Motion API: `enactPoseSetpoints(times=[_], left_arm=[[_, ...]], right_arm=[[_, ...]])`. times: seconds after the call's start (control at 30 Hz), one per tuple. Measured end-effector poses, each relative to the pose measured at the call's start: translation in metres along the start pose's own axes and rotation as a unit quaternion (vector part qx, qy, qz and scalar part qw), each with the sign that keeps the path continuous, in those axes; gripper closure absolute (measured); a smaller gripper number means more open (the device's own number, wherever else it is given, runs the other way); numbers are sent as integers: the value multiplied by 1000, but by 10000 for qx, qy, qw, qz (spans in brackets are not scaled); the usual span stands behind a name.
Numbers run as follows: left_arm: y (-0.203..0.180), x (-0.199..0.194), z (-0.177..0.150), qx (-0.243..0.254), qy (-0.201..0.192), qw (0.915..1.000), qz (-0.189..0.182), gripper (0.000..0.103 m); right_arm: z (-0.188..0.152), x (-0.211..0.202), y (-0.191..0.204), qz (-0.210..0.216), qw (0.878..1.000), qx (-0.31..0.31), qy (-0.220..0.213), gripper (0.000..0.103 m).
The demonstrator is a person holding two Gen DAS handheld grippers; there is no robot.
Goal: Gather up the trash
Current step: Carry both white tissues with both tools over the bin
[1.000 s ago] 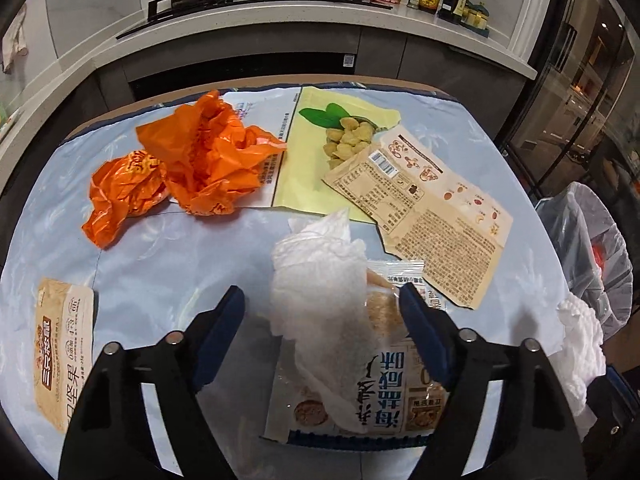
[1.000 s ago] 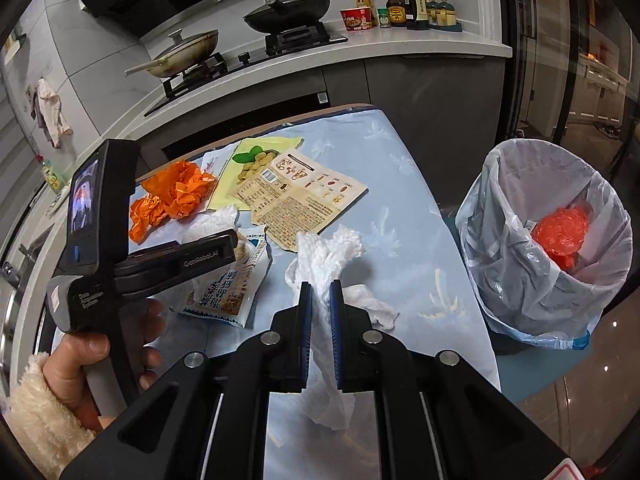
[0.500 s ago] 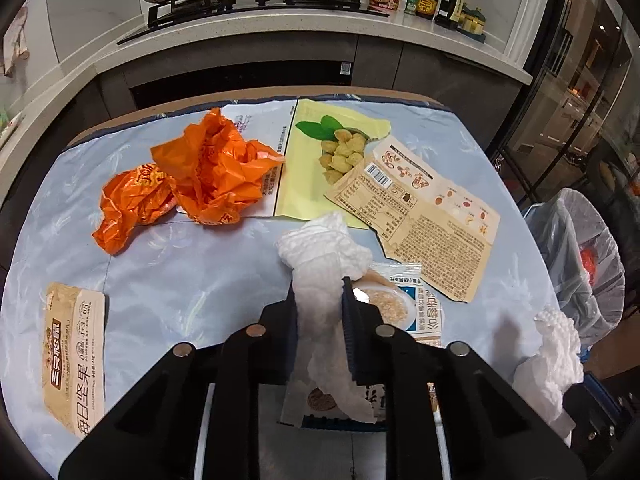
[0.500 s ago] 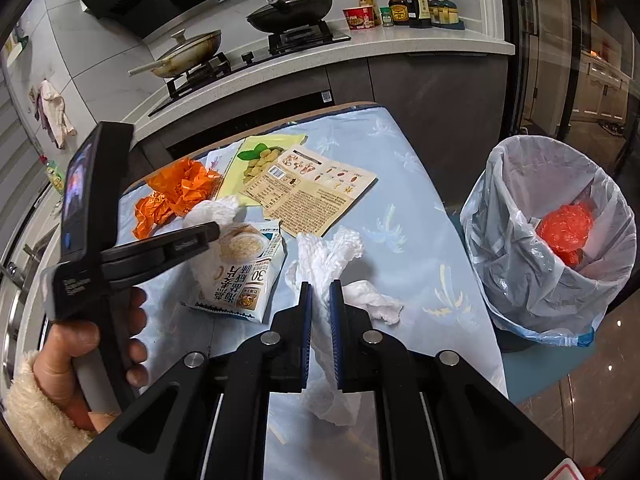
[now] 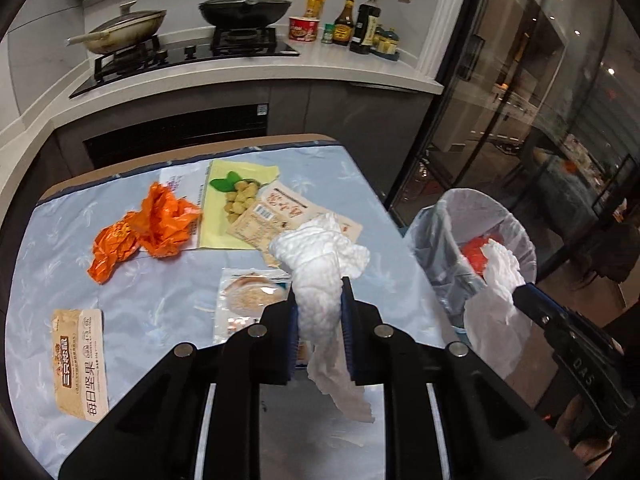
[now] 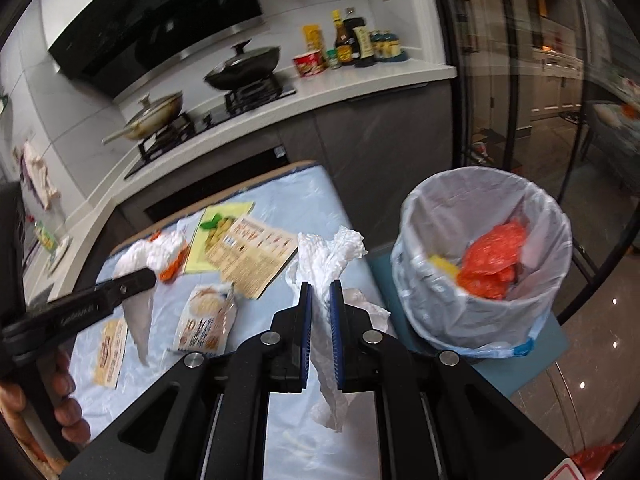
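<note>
Now both tissues (image 5: 316, 256) aloft (previously tabletop).

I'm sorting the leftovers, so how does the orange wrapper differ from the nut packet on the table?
The orange wrapper is crumpled into a puffy heap; the nut packet lies flat. The wrapper is bright orange; the packet is tan with printed text. The wrapper sits farther back, the packet nearer the camera. Both rest on the table, ungripped.

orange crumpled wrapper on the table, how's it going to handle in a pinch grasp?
The orange crumpled wrapper is probably floppy and very light: it looks like thin film bunched into loose folds. The glossy creases suggest that it may slip, so pinch a thick fold. It will likely crush rather than roll, and may drag its smaller orange neighbour, which touches it.
</note>
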State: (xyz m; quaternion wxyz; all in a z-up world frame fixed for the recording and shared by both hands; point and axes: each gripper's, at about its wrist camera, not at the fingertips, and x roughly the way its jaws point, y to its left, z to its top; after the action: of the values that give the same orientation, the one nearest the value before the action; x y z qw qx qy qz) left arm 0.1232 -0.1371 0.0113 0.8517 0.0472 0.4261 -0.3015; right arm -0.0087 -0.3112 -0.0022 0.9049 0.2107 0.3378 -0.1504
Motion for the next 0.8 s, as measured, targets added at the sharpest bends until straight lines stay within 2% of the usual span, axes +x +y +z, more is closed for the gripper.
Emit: enactPoseSetpoints(times=[0.23,0.37,0.47,0.6,0.8], left_arm=[[-80,14,23,672,-21,9955,-661,85],[-127,41,39,940,67,9888,-1161,85],[-157,62,49,1108,105,9844,-1366,85],[-192,94,56,1340,140,9802,-1454,85],[-225,137,57,1615,259,9774,-1337,85]], right_arm=[[32,-25,-63,-583,9960,433,-516,94],[49,-28,-97,-831,9920,638,-705,94],[62,-22,-120,-1002,9893,731,-773,94],[72,-8,-143,-1149,9869,801,-795,94],[75,22,-169,-1196,9869,915,-572,94]])
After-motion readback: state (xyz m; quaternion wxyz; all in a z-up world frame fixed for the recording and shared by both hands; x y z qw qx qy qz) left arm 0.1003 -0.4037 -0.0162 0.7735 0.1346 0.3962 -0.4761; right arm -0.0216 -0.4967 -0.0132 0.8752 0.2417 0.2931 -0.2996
